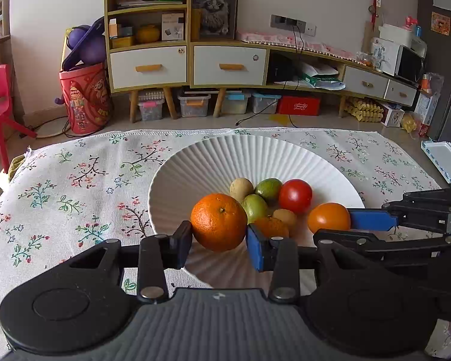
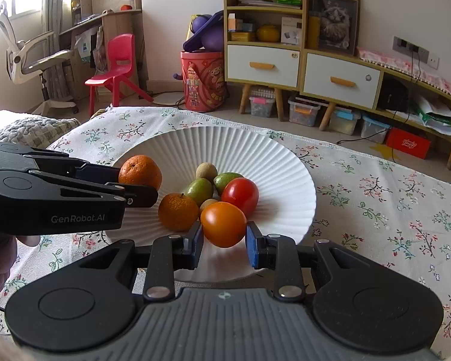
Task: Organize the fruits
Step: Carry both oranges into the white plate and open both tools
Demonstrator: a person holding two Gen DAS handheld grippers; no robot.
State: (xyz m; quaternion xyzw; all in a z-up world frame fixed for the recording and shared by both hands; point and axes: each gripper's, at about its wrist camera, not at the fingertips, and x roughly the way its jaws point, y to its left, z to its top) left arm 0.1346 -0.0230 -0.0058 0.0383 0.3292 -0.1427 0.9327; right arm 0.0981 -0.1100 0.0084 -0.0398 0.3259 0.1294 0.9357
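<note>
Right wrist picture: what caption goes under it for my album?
Right gripper clasps an orange tomato over the white ribbed plate of fruit.

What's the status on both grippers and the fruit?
Left gripper shut on mandarin. Right gripper shut on orange tomato. Both over white plate, other fruit piled beneath.

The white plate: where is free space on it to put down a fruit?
The white plate is bare along its far ribbed wall, behind the fruit pile, and on the right slope beside the red tomato. The centre and near side are crowded.
</note>
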